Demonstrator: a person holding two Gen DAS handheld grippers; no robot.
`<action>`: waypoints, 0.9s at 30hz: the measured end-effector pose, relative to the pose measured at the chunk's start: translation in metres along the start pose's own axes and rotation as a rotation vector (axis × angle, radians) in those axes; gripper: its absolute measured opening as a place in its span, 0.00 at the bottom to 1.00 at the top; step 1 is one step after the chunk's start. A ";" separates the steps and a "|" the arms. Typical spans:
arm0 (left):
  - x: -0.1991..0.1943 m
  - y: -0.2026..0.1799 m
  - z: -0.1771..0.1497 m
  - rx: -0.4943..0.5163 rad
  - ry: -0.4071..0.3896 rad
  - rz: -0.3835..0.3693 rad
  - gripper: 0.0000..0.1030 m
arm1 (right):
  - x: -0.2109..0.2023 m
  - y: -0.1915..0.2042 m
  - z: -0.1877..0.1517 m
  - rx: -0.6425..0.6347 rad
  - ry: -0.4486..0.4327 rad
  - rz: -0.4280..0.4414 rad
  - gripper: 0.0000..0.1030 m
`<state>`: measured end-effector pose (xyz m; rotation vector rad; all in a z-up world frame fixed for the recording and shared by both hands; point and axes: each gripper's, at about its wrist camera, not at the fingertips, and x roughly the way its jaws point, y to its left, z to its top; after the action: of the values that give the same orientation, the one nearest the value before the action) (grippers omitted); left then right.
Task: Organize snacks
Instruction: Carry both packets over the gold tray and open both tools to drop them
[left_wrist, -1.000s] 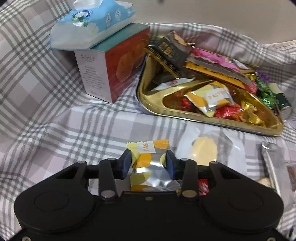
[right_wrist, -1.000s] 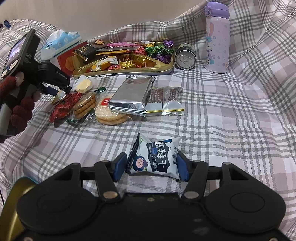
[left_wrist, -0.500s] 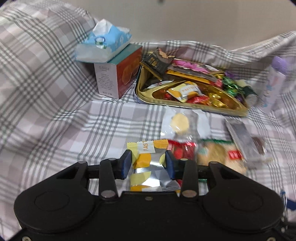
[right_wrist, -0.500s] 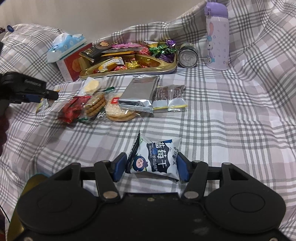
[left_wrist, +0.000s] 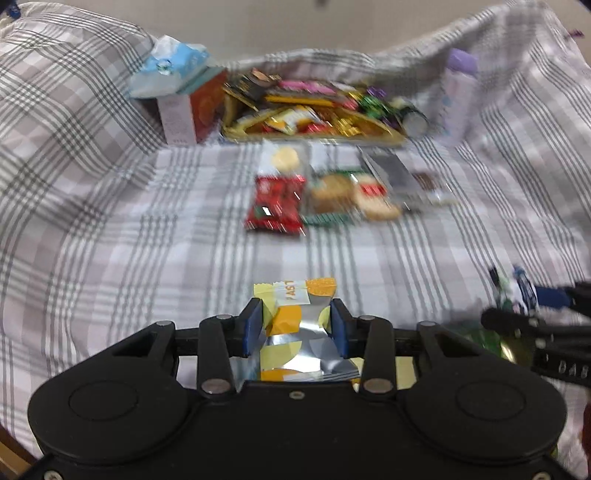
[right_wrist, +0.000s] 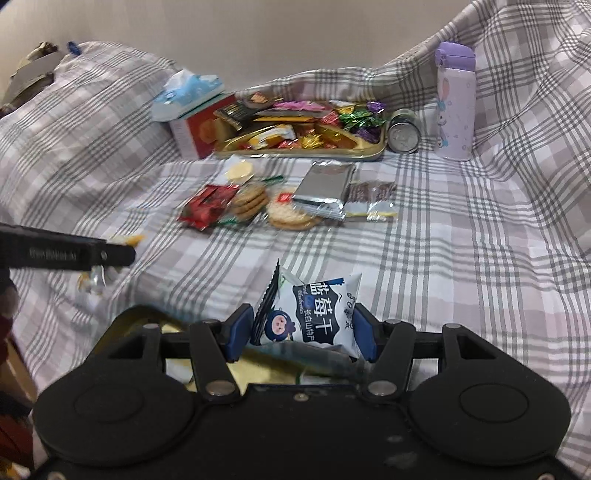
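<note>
Snacks fill the gold tray (right_wrist: 376, 157) at the back of the checked cloth (right_wrist: 480, 258), while the right gripper (right_wrist: 301, 332) pinches a blue-and-white packet (right_wrist: 314, 317) and the left gripper (left_wrist: 295, 328) seemingly grips a yellow-and-silver sachet (left_wrist: 295, 321).
</note>
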<state>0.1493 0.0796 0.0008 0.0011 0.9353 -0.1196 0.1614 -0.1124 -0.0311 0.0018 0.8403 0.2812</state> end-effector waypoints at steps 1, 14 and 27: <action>-0.003 -0.004 -0.006 0.008 0.005 -0.001 0.46 | -0.003 0.001 -0.003 -0.006 0.010 0.006 0.59; -0.017 -0.057 -0.077 0.135 0.104 -0.005 0.46 | -0.040 0.003 -0.064 -0.059 0.147 0.045 0.59; -0.020 -0.079 -0.105 0.192 0.152 -0.013 0.47 | -0.051 0.006 -0.100 -0.083 0.207 0.021 0.59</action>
<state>0.0452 0.0087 -0.0412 0.1835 1.0729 -0.2237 0.0546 -0.1302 -0.0602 -0.0970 1.0337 0.3397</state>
